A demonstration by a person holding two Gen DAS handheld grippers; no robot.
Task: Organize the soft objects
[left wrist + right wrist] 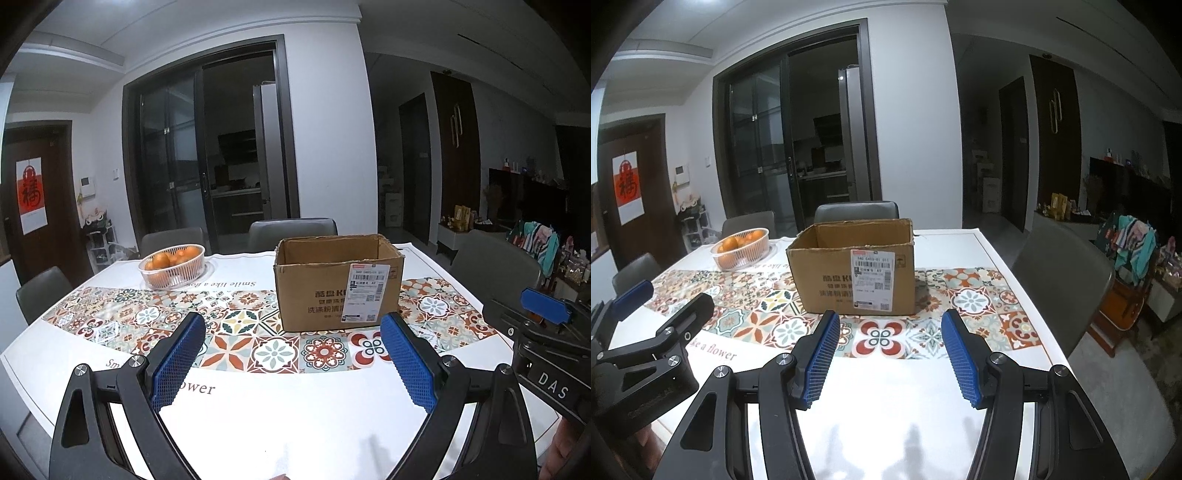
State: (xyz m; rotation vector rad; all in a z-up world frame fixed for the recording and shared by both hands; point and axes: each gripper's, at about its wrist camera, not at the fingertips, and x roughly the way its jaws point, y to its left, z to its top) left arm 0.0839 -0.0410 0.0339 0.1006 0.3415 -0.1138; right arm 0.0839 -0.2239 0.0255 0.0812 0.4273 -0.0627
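An open cardboard box (336, 280) with a white shipping label stands on the patterned tablecloth (236, 332). It also shows in the right wrist view (855, 269). Its inside is mostly hidden. No soft object is in view. My left gripper (293, 343) is open and empty, held above the table in front of the box. My right gripper (890, 345) is open and empty, also in front of the box. The right gripper shows at the right edge of the left wrist view (543, 314), and the left gripper shows at the left of the right wrist view (661, 306).
A white basket of oranges (172, 265) sits at the far left of the table, also in the right wrist view (740, 248). Grey chairs (291, 229) stand around the table, one at the right side (1060, 277). Clutter (1134, 240) lies at the far right.
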